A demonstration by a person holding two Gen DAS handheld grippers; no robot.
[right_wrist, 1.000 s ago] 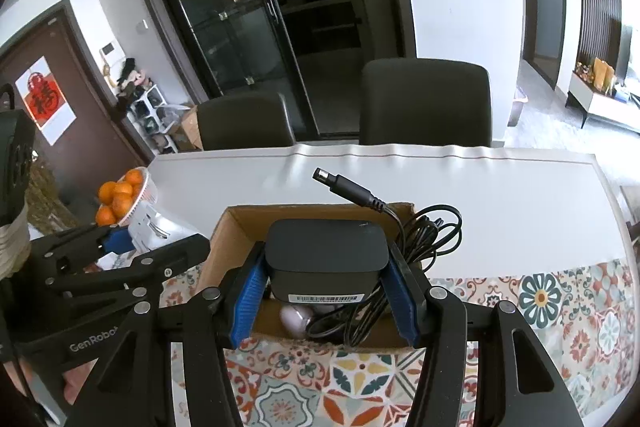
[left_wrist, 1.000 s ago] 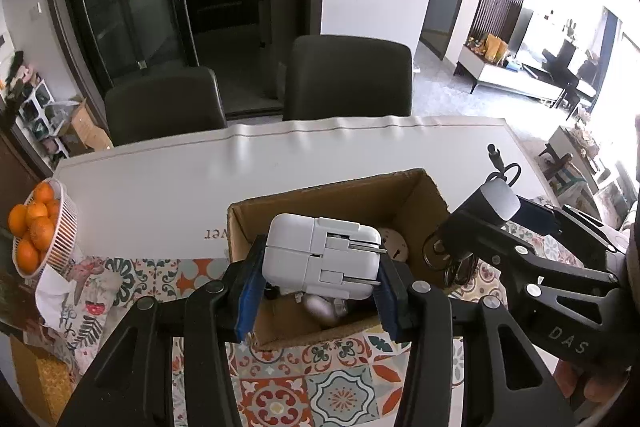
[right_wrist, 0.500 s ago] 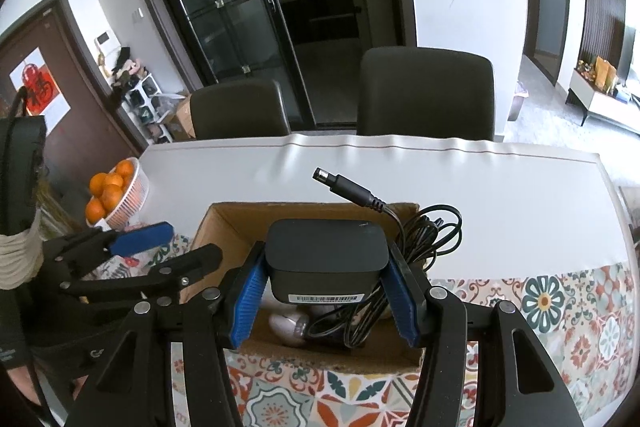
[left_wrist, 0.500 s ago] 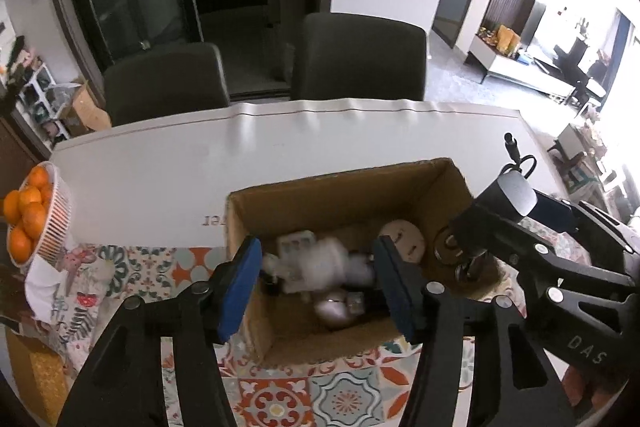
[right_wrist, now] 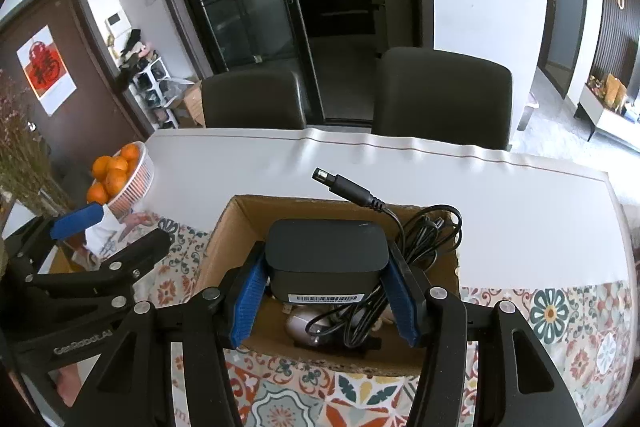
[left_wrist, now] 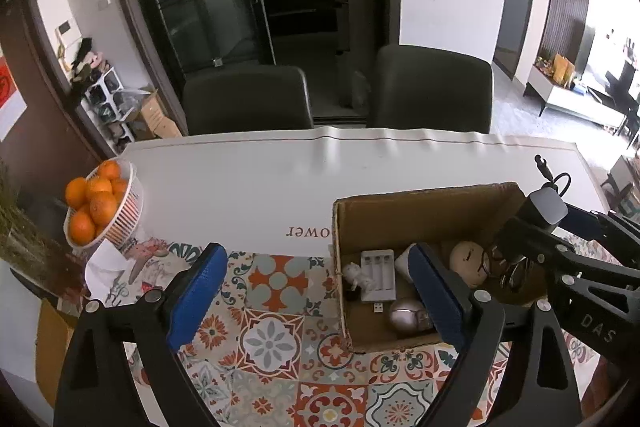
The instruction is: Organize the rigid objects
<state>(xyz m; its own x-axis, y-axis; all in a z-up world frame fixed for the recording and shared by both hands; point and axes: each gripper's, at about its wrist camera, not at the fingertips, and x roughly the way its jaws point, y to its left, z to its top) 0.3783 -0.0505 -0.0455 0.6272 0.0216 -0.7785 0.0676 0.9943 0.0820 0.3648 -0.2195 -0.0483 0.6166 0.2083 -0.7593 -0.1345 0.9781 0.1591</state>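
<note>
We had just spread the left hand-held gripper (left_wrist: 316, 291) wide and empty, while the right hand-held gripper (right_wrist: 325, 297) clamped the black power adapter (right_wrist: 326, 255) over the cardboard box (right_wrist: 240, 223) for dropping in.

Both tools are matte black frames of angular, triangulated struts joined by round silver screw heads. The left gripper (left_wrist: 316, 291) carries long blue ribbed pads (left_wrist: 196, 295) on its two fingers. The right gripper (right_wrist: 326, 301) has the same blue pads (right_wrist: 402, 301). White lettering marks the frames: "DAS" on the right one's side, "GenRobot.AI" on the left one's.
</note>
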